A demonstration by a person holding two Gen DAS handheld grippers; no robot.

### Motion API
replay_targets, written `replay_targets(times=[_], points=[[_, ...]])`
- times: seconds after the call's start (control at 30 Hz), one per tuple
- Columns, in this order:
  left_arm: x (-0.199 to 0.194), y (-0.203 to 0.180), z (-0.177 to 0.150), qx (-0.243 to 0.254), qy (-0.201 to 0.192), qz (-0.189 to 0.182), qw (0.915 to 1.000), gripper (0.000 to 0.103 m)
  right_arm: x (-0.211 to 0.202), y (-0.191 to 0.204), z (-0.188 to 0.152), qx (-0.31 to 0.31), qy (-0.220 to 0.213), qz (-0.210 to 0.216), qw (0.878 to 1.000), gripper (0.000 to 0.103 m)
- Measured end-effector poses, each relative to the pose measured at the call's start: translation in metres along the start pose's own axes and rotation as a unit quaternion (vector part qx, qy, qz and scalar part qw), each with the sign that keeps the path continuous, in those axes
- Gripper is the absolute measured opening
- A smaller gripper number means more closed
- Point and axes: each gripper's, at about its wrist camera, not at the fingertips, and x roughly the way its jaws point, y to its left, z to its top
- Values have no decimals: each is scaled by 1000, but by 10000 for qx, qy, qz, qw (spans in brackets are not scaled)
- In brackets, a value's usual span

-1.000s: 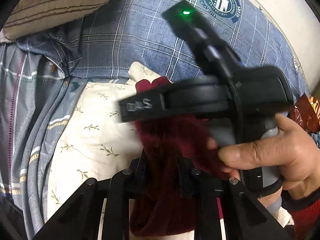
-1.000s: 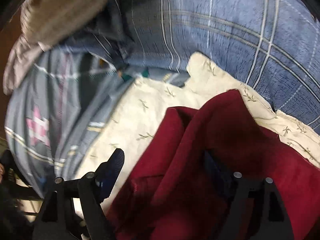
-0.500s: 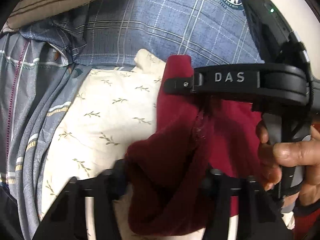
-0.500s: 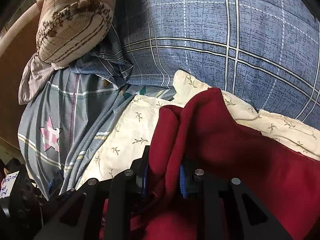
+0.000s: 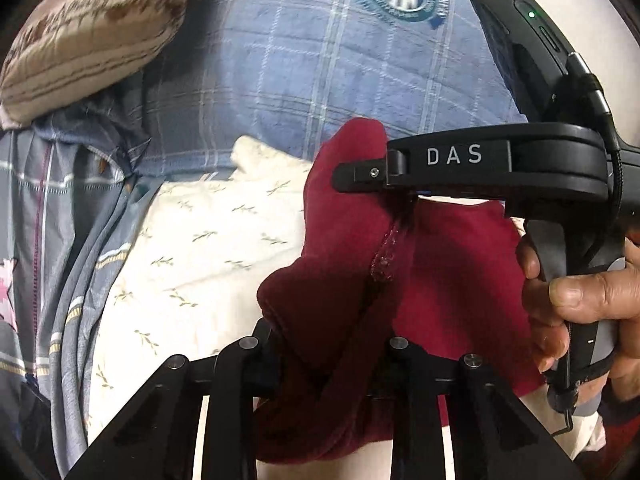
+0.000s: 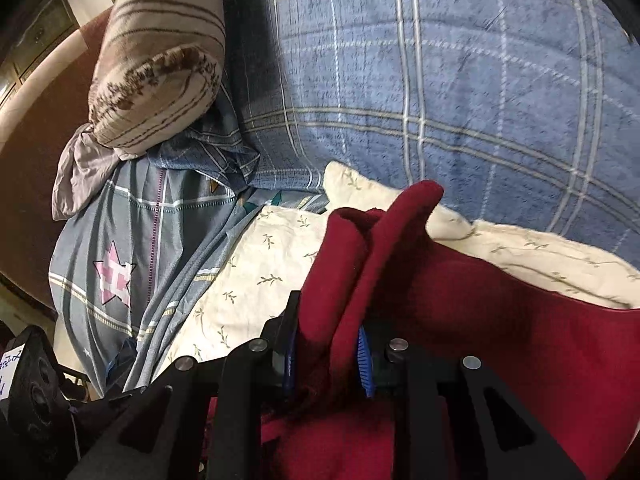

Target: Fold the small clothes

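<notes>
While my two grippers lift its edge, the dark red fleece garment (image 5: 344, 288) rises off the cream leaf-printed cloth (image 5: 208, 256) it lay flat on a second ago, a fold now standing up between them. My left gripper (image 5: 328, 344) is closing, its jaws already bunching red fleece; my right gripper (image 6: 328, 354), wide apart a moment back, is now clenched on a doubled ridge of the same garment. That gives me both corners, so I judge the fold-over can begin.

Far left sits a striped beige bolster pillow (image 6: 160, 60), near it a rumpled grey star-patterned sheet (image 6: 116, 264); behind lies a blue plaid quilt (image 6: 440, 80). Nothing blocks the cream cloth, though in the left view my right hand (image 5: 580, 300) and its tool crowd the garment's right side.
</notes>
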Motion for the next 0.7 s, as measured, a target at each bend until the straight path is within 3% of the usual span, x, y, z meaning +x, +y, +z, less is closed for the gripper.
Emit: replay_targets(times=[0.3, 0.5, 0.7], points=[[-30, -82, 3, 540, -56, -660, 9963, 24, -81, -37, -9, -93, -352, -457, 9983, 22], [-10, -144, -7, 904, 150, -976, 9910, 23, -109, -91, -28, 212, -352, -912, 9950, 21], [30, -186, -22, 943, 588, -1150, 9871, 25, -106, -160, -58, 940, -290, -1421, 9850, 20]])
